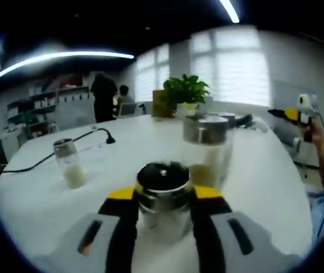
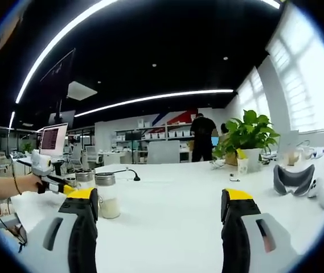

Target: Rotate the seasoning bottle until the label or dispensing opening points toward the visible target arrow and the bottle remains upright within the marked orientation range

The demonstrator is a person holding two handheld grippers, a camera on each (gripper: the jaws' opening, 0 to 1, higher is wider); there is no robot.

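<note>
Seasoning bottle (image 1: 163, 196), steel-capped and glass-bodied, stands upright between the yellow-tipped jaws of my left gripper (image 1: 163, 199) in the left gripper view; the jaws press its sides just below the cap, so I read this as a pinch on the bottle. Its long axis runs vertical, straight up from the white table (image 1: 264, 176), and it lies dead ahead of the left gripper, on that gripper's centre line. A second, taller jar (image 1: 206, 149) stands just behind it, and a third small jar (image 1: 69, 164) sits well apart to the left, near a black cable (image 1: 48, 156).

In the right gripper view my right gripper (image 2: 160, 207) is spread wide, nothing between its jaws, bare table beneath. The left gripper appears there at the left edge, held in a hand (image 2: 28, 183), with jars (image 2: 106, 196) beside it.

I judge the left hand the working one: it alone has the bottle, and the right is well apart from it. Any turn must go about the vertical axis, keeping the cap level (I can make out no target arrow, label or opening in either view, so I cannot tell how far the turn has to run). The jar close behind is the likeliest thing to be knocked.
</note>
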